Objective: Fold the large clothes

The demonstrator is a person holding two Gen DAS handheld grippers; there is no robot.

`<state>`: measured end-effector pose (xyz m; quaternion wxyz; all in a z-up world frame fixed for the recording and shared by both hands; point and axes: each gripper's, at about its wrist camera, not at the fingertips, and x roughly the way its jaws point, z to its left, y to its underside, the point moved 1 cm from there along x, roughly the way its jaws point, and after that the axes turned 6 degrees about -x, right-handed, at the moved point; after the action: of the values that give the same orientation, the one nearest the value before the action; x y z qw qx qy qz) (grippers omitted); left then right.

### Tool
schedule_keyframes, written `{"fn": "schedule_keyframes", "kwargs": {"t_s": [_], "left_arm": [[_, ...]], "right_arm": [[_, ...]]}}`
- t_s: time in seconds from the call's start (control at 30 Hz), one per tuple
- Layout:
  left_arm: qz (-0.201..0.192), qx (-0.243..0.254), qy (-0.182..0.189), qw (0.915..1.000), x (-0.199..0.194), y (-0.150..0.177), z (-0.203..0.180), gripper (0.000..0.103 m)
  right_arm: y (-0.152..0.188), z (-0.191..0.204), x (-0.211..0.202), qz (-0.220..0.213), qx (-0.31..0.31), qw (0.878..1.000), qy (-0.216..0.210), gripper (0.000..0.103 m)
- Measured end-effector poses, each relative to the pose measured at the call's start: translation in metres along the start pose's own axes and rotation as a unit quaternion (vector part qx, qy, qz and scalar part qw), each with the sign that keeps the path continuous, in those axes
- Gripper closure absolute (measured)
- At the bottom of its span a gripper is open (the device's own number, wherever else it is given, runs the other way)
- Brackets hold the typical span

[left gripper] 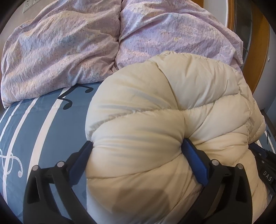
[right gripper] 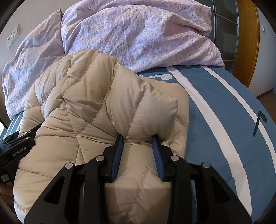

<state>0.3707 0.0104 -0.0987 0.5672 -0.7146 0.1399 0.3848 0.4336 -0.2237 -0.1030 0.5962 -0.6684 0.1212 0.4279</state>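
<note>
- We look over a bed [left gripper: 43,124] in a blue sheet with white stripes and black music notes; 2 rumpled lilac pillows [left gripper: 65,43] lie at its far end, against a wall with a socket plate [left gripper: 28,6].
- An orange wooden frame [right gripper: 246,39] stands past the bed on the right.
- A cream quilted puffer jacket [left gripper: 155,96] lies bunched on the sheet, its far edge just beside the pillows.
- In the left wrist view the left gripper [left gripper: 136,151] stands at its widest, with a fat puffed roll of the jacket bulging between its 2 blue pads [left gripper: 195,162].
- The roll fills the whole gap and touches both pads; we cannot tell whether they press it or merely flank it.
- In the right wrist view the right gripper [right gripper: 138,146] is narrow, its 2 ribbed blue pads [right gripper: 118,155] pinching a raised fold of the jacket.
- The fabric puckers where that fold meets the pads and puffs out above them.
- The jacket's right edge lies on the blue sheet, near a white stripe.
- The left gripper's black body [right gripper: 15,146] shows at the left edge of the right wrist view, against the jacket.
</note>
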Motion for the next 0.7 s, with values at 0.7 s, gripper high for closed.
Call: {"fn": "schedule_keyframes", "kwargs": {"t_s": [0.7], "left_arm": [[0.003, -0.003, 0.003, 1.0000, 0.0025, -0.0007, 0.0021, 0.002]], "right_arm": [[0.0002, -0.0006, -0.0004, 0.001, 0.006, 1.000, 0.000, 0.066]]}}
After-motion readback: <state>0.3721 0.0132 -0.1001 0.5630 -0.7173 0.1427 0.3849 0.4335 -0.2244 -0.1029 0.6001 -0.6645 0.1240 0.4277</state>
